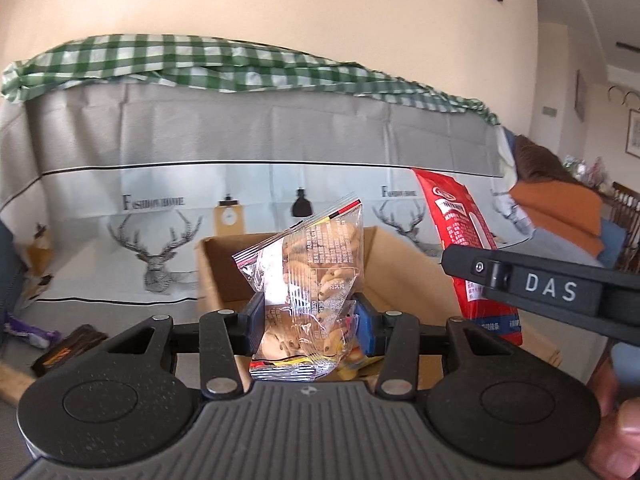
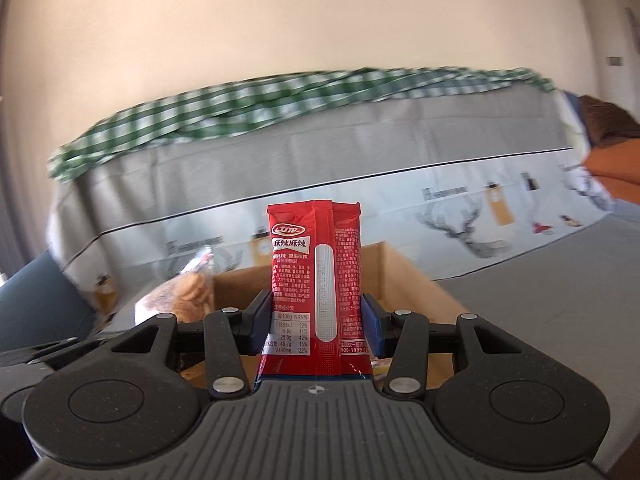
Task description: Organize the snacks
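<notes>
A cream wall (image 1: 280,0) backs the sofa, draped in a deer-print cover (image 1: 160,184), check cloth (image 1: 180,60) at twelve o'clock. A box (image 1: 216,276) sits centre. Above it, the left gripper (image 1: 312,320) pinches a biscuit bag (image 1: 312,264); the right gripper (image 2: 316,324) pinches a red packet (image 2: 316,272).

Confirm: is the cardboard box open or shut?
Open. The cardboard box has its flaps up and its inside in view behind the red packet. How full it is cannot be told.
</notes>
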Tool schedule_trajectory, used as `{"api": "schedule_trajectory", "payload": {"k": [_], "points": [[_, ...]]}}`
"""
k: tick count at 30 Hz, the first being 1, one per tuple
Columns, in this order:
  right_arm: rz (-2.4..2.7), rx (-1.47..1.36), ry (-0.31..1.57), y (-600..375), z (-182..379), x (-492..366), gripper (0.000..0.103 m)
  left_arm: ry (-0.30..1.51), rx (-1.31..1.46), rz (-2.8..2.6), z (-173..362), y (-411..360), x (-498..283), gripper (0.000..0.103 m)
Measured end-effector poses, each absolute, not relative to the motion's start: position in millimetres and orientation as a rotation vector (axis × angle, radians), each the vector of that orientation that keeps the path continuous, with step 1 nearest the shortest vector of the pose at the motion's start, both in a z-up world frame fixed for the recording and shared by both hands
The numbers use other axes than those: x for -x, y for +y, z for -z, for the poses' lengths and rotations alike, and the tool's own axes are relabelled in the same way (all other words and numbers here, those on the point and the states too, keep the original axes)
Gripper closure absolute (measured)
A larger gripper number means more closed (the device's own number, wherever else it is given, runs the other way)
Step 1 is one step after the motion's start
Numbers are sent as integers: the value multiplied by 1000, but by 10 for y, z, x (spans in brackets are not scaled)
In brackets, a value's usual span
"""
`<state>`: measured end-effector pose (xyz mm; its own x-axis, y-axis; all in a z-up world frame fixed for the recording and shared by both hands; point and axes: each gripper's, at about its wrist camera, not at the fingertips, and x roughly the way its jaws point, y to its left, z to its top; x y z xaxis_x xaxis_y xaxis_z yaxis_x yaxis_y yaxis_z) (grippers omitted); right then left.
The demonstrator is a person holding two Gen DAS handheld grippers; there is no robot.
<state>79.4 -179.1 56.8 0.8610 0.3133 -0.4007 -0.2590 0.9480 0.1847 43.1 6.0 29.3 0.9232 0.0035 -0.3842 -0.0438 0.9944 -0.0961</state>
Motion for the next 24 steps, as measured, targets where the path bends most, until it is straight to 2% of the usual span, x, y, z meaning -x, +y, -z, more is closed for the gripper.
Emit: {"api": "schedule_trajectory", "payload": {"k": [21, 24], "points": [[-59, -210, 394, -1804, -466, -922, 53, 372, 168, 57, -328, -5, -756, 54], [-35, -201, 387, -1769, -460, -912, 50, 394, 181, 63, -315, 30, -798, 50]]}}
